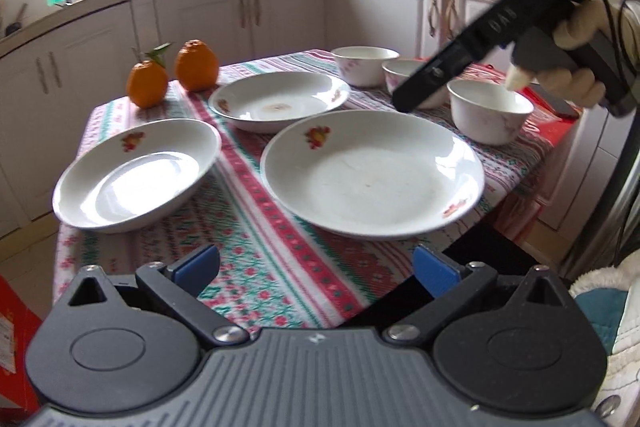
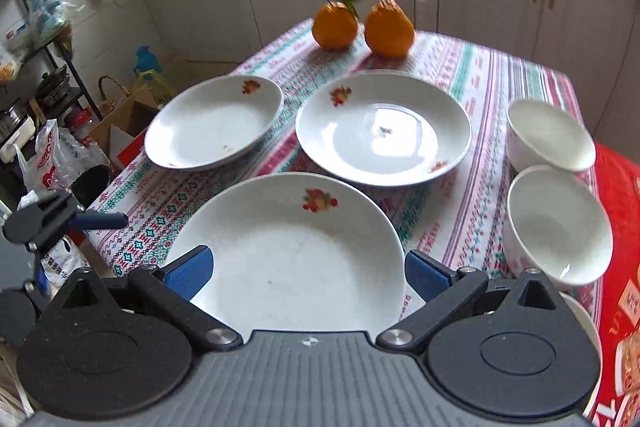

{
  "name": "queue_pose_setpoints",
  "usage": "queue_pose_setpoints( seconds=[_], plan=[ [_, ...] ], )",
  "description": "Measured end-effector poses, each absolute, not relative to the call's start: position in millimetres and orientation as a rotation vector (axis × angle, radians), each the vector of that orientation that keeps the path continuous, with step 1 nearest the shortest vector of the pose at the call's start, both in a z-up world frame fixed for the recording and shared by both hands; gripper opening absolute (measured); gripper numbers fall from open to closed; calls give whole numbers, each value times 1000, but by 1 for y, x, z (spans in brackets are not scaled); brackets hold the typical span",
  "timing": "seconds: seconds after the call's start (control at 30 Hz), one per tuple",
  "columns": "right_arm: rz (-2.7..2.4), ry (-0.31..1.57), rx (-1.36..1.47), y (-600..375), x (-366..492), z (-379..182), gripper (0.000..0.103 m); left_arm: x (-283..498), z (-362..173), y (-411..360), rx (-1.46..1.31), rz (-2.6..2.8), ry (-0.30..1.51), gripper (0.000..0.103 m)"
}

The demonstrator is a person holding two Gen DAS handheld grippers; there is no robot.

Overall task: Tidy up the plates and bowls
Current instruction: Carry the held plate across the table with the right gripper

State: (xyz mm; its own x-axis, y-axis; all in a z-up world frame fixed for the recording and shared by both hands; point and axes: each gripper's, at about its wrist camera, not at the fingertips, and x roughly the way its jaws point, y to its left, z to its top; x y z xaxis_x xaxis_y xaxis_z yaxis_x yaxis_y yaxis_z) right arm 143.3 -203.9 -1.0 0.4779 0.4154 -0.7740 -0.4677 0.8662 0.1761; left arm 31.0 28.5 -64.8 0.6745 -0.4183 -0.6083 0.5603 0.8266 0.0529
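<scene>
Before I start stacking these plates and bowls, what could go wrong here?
1. The left plate overhangs the table edge; a nudge could tip it off.
2. The two oranges near the far edge might roll if the tablecloth gets dragged.
3. The three bowls sit close together, with the right hand-held gripper in front of them; its fingers could knock a neighbouring bowl. The left hand-held gripper is open and back from the dishes.

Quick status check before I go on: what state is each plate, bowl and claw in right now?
Near plate: flat on cloth, empty, unstacked.
Middle plate: flat, small dark speck at centre.
Left plate: flat, slightly soiled, overhanging table edge.
Three bowls: upright, empty, separate.
Left claw: open, holding nothing.
Right claw: open, above near plate.
Two oranges: upright, untouched.
</scene>
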Motion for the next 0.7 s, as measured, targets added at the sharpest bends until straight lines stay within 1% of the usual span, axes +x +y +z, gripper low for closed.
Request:
queue_pose_setpoints(
  seconds=[0.17,0.47,0.57,0.7],
  plan=[
    [524,1006,-43,-209,165,-9,103,38,-73,19,250,-597,631,102],
    [532,1090,-62,-209,193,-18,103,48,-83,5,234,-636,642,102],
    [541,1109,-73,-209,198,-21,102,50,-84,2,234,-646,644,99],
    [556,1135,-87,-209,201,-24,98,52,-85,3,205,-653,657,98]
  ],
)
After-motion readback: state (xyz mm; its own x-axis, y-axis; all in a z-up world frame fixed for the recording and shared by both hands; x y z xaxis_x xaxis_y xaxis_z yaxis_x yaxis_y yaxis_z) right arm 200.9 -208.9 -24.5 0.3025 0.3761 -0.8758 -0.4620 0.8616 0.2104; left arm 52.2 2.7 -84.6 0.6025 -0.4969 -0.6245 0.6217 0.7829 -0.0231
